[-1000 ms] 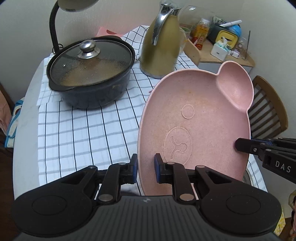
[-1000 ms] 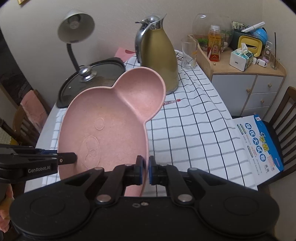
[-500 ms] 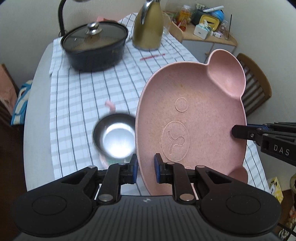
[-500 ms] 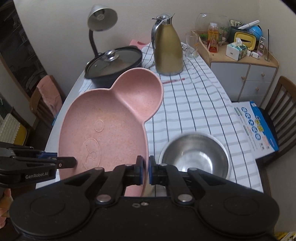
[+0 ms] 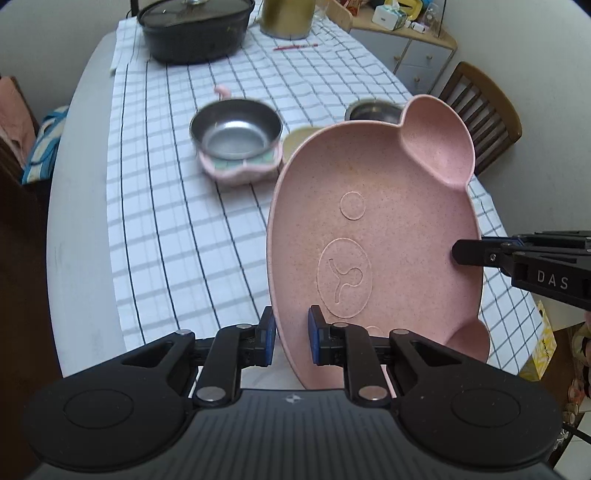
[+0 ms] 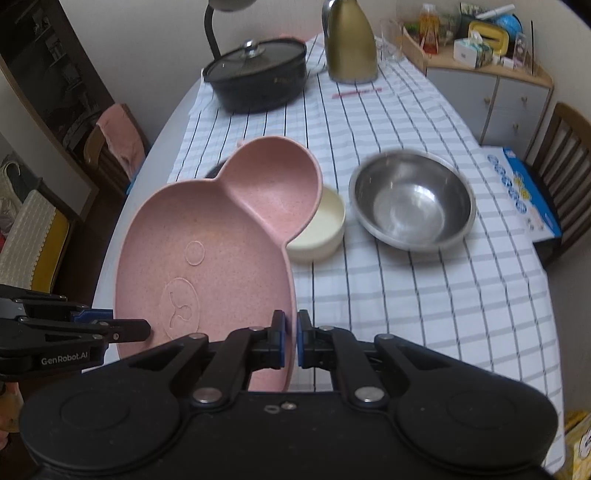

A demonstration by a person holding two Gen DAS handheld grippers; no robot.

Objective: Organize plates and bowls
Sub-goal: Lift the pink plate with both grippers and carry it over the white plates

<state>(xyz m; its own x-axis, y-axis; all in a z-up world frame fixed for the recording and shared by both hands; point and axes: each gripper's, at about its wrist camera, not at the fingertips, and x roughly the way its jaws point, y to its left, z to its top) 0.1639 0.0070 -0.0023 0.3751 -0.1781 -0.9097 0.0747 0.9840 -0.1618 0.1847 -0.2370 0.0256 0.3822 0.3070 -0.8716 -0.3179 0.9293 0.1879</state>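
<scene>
Checked tablecloth point(image 5: 177, 229) slid rearward: pot point(image 5: 195, 29) now at 12 o'clock far, steel bowls in view. Pink bear plate point(image 5: 373, 236) carried, pinched by left gripper point(image 5: 291, 339) and right gripper point(image 6: 291, 339); placement near cream bowl point(image 6: 325, 225) likely.

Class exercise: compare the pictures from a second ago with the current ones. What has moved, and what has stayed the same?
The pink bear-shaped plate, carried by both grippers, has travelled away from the black pot and gold jug toward the table's near end, now above the steel bowls and cream bowl. Unchanged: left gripper and right gripper still clamp opposite rims; nothing released.
</scene>
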